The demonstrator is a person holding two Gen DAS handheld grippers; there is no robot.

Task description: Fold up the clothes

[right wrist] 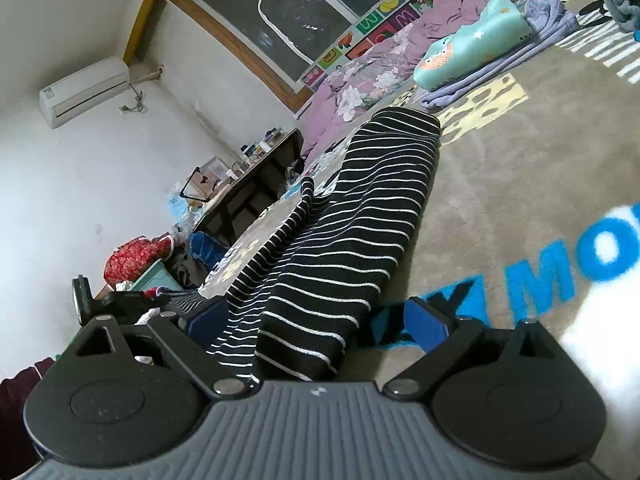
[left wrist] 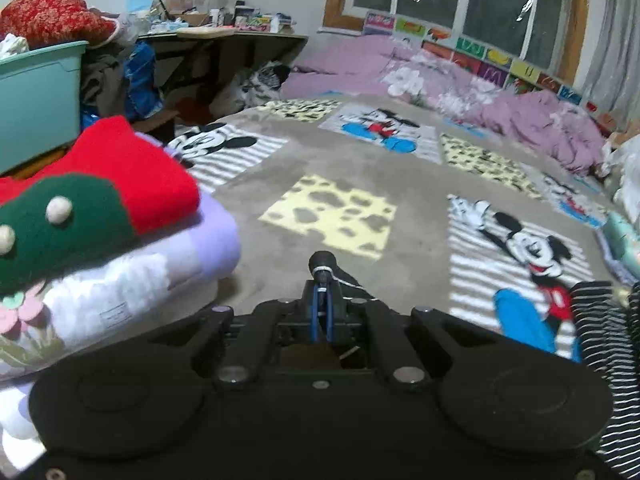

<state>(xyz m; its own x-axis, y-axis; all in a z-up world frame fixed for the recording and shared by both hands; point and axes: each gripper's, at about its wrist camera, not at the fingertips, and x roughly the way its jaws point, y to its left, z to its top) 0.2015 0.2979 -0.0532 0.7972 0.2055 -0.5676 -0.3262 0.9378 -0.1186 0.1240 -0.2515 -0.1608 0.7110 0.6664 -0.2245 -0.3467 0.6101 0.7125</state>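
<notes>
Striped black-and-white garment (right wrist: 340, 240) lies on the cartoon-print blanket (right wrist: 520, 184), a long strip whose axis runs straight ahead from the right gripper (right wrist: 316, 328); its near end sits between those jaws, which stand wide, pads clear of the cloth; the left gripper (left wrist: 323, 264) has jaws pressed together on nothing, the garment off to their right edge; so the right hand is nearer.
</notes>
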